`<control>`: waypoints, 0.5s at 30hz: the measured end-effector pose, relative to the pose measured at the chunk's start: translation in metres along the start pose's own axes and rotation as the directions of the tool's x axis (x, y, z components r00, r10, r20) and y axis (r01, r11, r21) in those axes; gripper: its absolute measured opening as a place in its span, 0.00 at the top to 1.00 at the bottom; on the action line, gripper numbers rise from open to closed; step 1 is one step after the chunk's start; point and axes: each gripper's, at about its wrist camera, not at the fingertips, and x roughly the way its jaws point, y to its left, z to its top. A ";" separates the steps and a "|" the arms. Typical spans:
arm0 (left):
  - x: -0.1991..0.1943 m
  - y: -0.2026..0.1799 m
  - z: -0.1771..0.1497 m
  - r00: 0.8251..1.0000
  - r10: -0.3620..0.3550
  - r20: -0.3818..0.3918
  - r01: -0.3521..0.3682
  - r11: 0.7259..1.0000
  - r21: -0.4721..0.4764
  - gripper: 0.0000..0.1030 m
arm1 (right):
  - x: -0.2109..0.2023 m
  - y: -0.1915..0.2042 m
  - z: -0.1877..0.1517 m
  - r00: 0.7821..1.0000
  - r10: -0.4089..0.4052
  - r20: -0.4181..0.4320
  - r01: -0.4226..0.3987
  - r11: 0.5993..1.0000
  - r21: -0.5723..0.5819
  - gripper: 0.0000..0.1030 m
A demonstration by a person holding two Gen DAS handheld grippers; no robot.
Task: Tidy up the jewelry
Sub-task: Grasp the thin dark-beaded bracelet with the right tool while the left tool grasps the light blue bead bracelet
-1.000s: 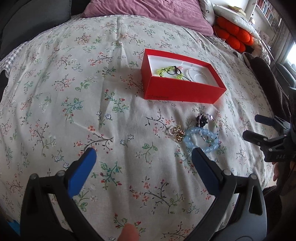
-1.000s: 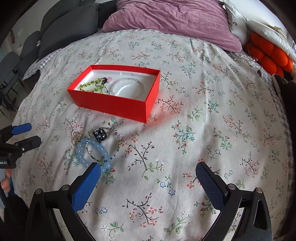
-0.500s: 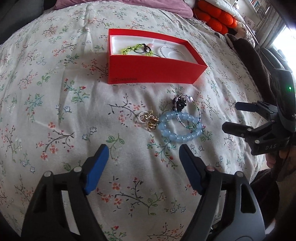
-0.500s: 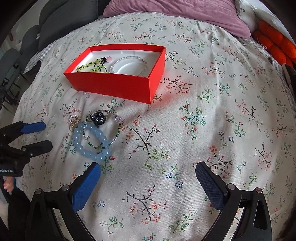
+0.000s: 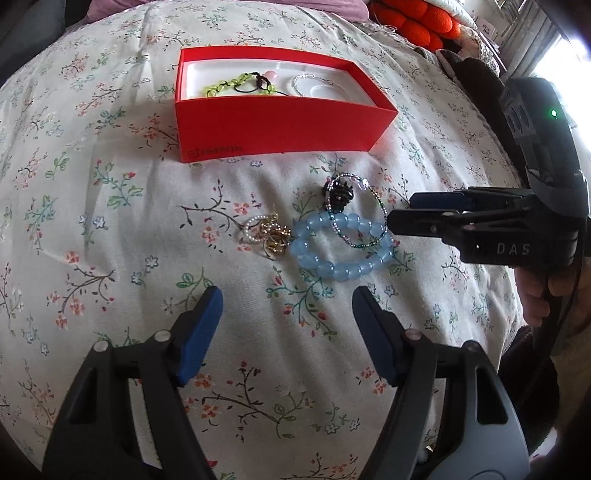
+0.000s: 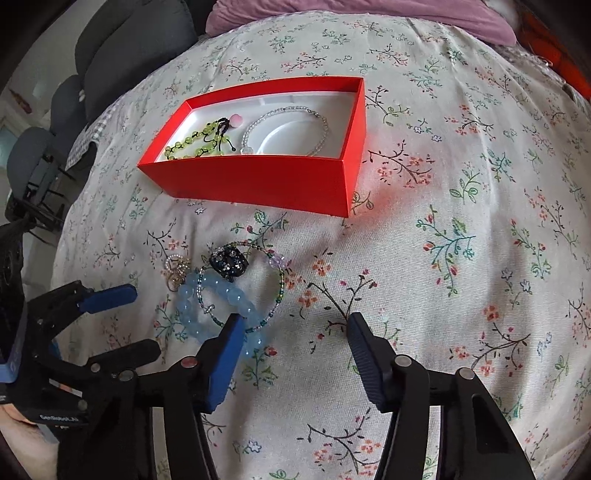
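A red box [image 5: 273, 133] [image 6: 258, 181] sits on the floral bedspread and holds a green bead bracelet [image 5: 240, 83] [image 6: 195, 142] and a clear bead bracelet [image 5: 314, 83] [image 6: 284, 129]. In front of it lie a light blue bead bracelet [image 5: 340, 247] [image 6: 210, 306], a thin multicoloured bead bracelet [image 5: 365, 210] [image 6: 277, 291], a black ornament [image 5: 338, 194] [image 6: 227, 262] and a small gold and pearl piece [image 5: 267, 234] [image 6: 177, 269]. My left gripper [image 5: 288, 321] [image 6: 125, 321] is open and empty just short of the pile. My right gripper [image 6: 295, 350] [image 5: 402, 212] is open, its left finger over the blue bracelet's edge.
A purple pillow [image 6: 362, 11] lies at the far end of the bed and orange cushions [image 5: 410, 18] at the far right. Dark chairs [image 6: 110, 48] stand beyond the bed's left edge. Open bedspread [image 6: 480, 240] stretches to the right of the box.
Both grippers have moved forward and down toward the loose jewelry. The right gripper has closed in on the pile from the right. Nothing has been picked up.
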 end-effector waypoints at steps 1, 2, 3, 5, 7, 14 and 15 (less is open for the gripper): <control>0.001 -0.001 0.000 1.000 0.001 -0.004 -0.001 1.000 0.002 0.29 | 0.002 0.000 0.001 1.000 -0.003 0.004 0.003 1.000 0.003 0.49; 0.002 -0.001 0.000 1.000 0.001 -0.010 -0.001 1.000 0.005 0.29 | 0.004 0.002 0.003 1.000 -0.009 0.010 0.009 1.000 0.005 0.52; 0.002 -0.001 -0.001 1.000 -0.001 -0.013 0.001 1.000 0.006 0.29 | 0.006 0.002 0.005 1.000 -0.014 0.015 0.014 1.000 0.007 0.55; 0.003 -0.001 -0.003 1.000 0.002 -0.019 -0.002 1.000 0.007 0.29 | 0.010 0.004 0.008 0.999 -0.031 0.026 0.031 0.999 0.011 0.59; 0.004 -0.002 -0.002 1.000 0.006 -0.021 -0.006 1.000 0.006 0.29 | 0.014 0.006 0.010 0.998 -0.056 0.036 0.056 0.998 0.009 0.62; 0.006 -0.008 -0.001 1.000 0.020 -0.016 -0.020 1.000 0.013 0.29 | 0.021 0.023 0.013 0.987 -0.137 0.088 0.144 0.986 -0.081 0.64; 0.006 -0.009 -0.001 1.000 0.021 -0.015 -0.021 1.000 0.013 0.29 | 0.022 0.025 0.013 0.985 -0.143 0.095 0.152 0.984 -0.090 0.64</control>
